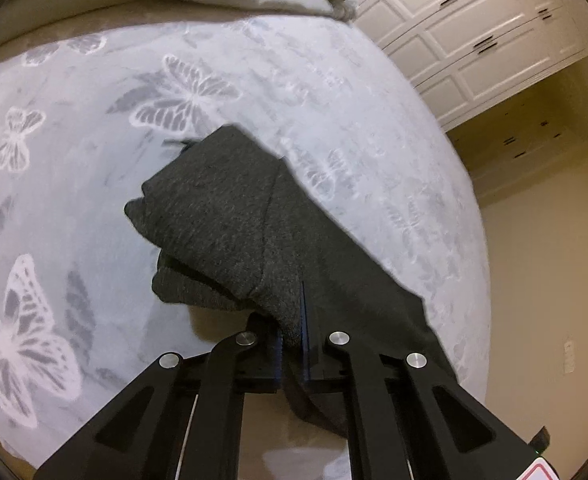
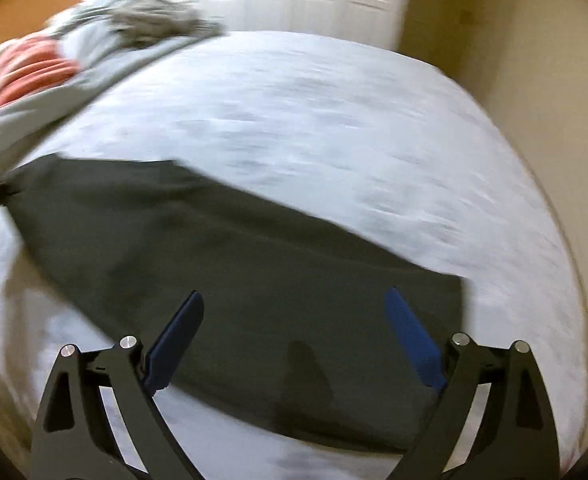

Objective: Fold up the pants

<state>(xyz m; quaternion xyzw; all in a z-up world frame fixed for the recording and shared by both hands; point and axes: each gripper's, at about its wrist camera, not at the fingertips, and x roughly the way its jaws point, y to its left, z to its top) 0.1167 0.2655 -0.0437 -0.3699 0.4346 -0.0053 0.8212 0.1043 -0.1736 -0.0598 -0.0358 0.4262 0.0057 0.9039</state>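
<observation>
The bed fills both views, giving the dark pants a broad flat place to lie. The left gripper has its fingers clamped on a pants edge at lower centre, likely to lift a fold, while the right gripper hovers over the cloth, fingers wide apart and empty.

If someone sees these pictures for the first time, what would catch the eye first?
Dark grey pants sprawl across a pale bedspread printed with butterflies. The left gripper pinches a fold of them at the near edge, while the right gripper gapes wide open above the cloth.
</observation>
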